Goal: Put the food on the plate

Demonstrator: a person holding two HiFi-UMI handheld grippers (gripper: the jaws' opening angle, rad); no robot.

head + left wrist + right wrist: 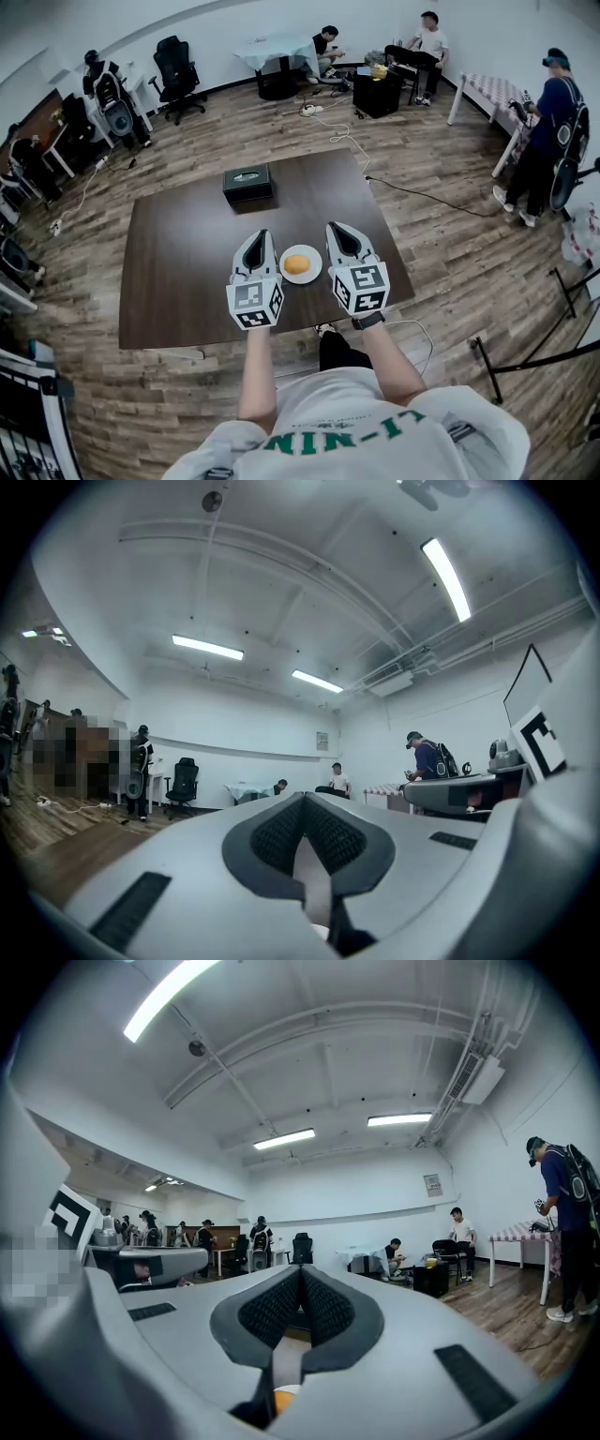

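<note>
On a dark wooden table [187, 262], the left gripper [259, 240] hovers above the near edge, jaws clenched with nothing between them. On the table's far side sits a black box [247, 184]. Just right of the left gripper, a round orange-brown piece of food [296, 264] lies on a white plate [284, 255]. At the plate's right, the right gripper [337, 232] is likewise clenched and empty.

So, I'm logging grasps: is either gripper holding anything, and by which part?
Nothing is held: left gripper and right gripper are shut and empty, flanking the plate of food.
</note>
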